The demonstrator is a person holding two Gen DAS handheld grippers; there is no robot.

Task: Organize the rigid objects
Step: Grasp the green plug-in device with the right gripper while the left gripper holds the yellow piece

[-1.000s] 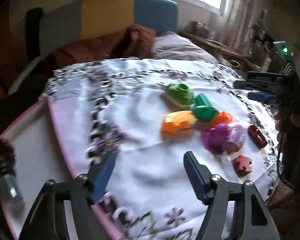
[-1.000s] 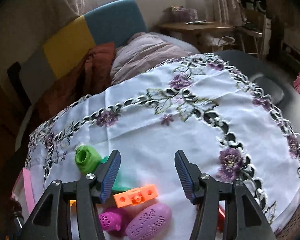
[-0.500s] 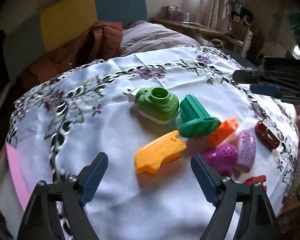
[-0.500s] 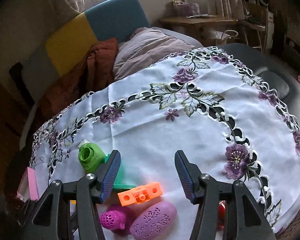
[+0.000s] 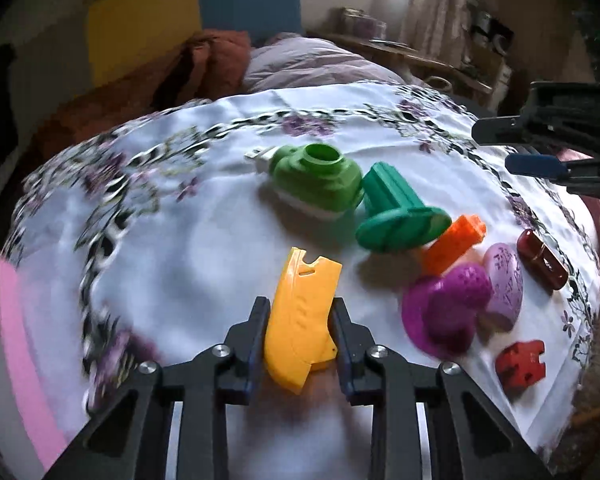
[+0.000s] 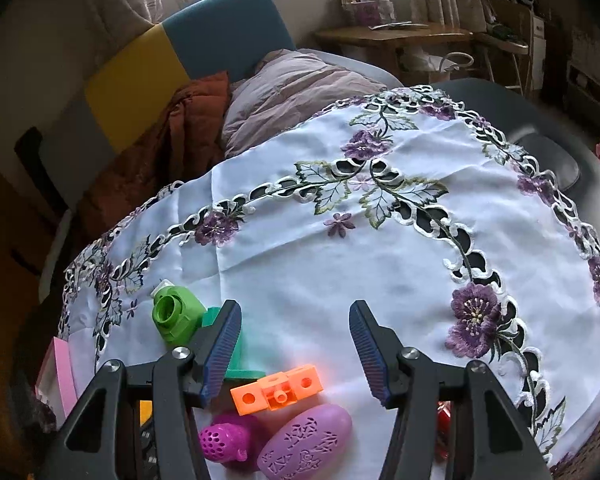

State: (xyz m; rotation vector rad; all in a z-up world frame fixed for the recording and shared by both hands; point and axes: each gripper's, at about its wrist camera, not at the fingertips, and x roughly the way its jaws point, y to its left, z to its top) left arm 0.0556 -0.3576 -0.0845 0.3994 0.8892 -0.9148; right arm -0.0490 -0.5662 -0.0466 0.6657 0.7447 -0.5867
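Note:
Several plastic toys lie clustered on a white embroidered tablecloth (image 5: 204,248). My left gripper (image 5: 300,305) is shut on a yellow flat piece (image 5: 302,320), its pads pressing both long sides. Beyond it lie a light green piece (image 5: 316,180), a dark green piece (image 5: 396,216), an orange block (image 5: 454,242), a magenta piece (image 5: 448,312), a lilac oval (image 5: 504,284), a dark red piece (image 5: 542,254) and a red puzzle piece (image 5: 520,364). My right gripper (image 6: 295,312) hangs open above the orange block (image 6: 278,390) and the lilac oval (image 6: 304,444), with nothing between its fingers.
The cloth's far half (image 6: 380,260) carries only embroidery. A pink object (image 6: 62,372) lies at the table's left edge. Behind the table are a bed with pillows (image 6: 296,84), a yellow and blue headboard (image 6: 180,48) and a wooden desk (image 6: 400,36).
My left gripper came forward and down over the yellow piece and its jaws went from wide open to shut on it. The right gripper stayed where it was, open.

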